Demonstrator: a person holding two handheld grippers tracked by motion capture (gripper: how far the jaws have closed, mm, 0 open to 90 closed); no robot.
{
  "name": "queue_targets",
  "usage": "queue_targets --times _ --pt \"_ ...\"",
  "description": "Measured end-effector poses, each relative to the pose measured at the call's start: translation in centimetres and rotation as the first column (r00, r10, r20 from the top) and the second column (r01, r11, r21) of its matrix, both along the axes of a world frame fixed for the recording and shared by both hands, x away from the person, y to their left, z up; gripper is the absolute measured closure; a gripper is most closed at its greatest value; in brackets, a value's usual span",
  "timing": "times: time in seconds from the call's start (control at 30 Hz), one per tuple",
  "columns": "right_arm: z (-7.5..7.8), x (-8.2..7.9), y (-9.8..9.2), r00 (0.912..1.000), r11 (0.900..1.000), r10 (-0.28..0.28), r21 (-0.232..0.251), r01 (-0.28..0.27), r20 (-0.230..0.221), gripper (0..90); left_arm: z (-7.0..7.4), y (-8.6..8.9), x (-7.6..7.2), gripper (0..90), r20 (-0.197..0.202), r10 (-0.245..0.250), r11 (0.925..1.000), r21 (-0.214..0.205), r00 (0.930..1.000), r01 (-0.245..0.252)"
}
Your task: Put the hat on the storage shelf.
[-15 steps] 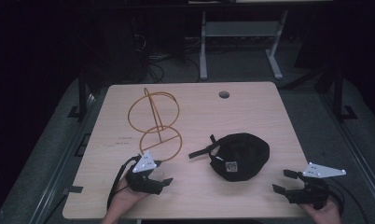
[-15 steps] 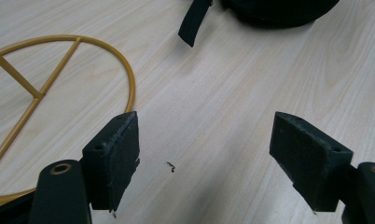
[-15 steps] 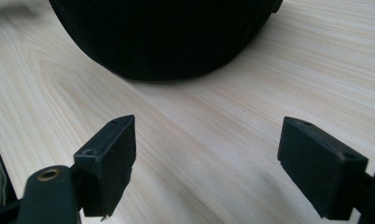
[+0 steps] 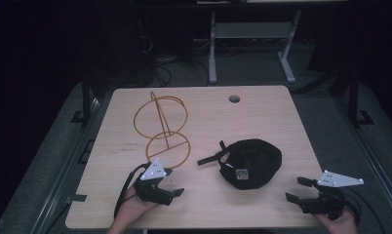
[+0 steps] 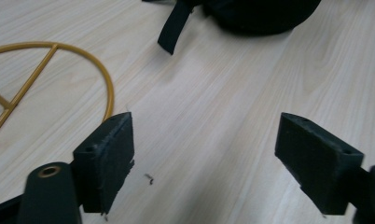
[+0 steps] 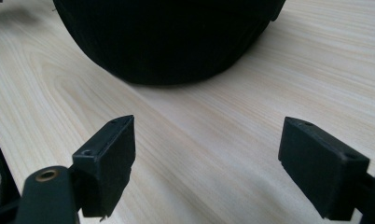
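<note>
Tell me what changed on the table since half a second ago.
Nothing visibly changed. The left gripper and right gripper stay open and empty near the table's front edge; the black cap and gold wire stand lie where they were.

- A black cap (image 6: 169,37) is seen at twelve o'clock, lying on the pale wooden table (image 6: 279,88).
- The right gripper (image 6: 206,165) is held wide open, with nothing between its jaws.
- The cap is not touched.
</note>
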State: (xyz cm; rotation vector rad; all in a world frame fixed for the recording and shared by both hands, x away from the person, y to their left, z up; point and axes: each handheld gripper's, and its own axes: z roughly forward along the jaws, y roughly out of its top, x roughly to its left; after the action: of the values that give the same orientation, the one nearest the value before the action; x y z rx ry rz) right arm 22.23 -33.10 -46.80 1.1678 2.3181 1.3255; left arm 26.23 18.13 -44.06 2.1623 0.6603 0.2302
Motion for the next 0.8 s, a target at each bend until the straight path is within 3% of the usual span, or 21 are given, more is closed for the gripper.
queue_targets --times 0.1,0.23,0.5,0.8 --pt "0.0 0.1 0.0 1.0000 1.0000 0.000 0.004 0.000 0.002 18.0 0.1 -0.3 0.0 16.9 -0.015 -0.011 0.9999 -0.009 0.9998 0.011" --pt "-0.1 0.0 0.0 1.0000 1.0000 0.005 0.002 -0.005 -0.004 17.9 0.5 -1.6 0.1 16.7 -0.009 -0.050 0.9987 0.007 0.9987 0.050" --pt "0.0 0.0 -0.3 1.0000 0.9998 -0.006 0.019 0.006 0.001 17.9 1.7 -3.3 0.2 16.7 -0.013 -0.098 0.9952 -0.008 0.9951 0.097" --pt "0.0 0.1 -0.1 1.0000 0.9998 0.003 0.018 -0.003 -0.001 17.9 3.6 -5.3 0.4 16.8 0.018 -0.157 0.9875 0.008 0.9874 0.157"
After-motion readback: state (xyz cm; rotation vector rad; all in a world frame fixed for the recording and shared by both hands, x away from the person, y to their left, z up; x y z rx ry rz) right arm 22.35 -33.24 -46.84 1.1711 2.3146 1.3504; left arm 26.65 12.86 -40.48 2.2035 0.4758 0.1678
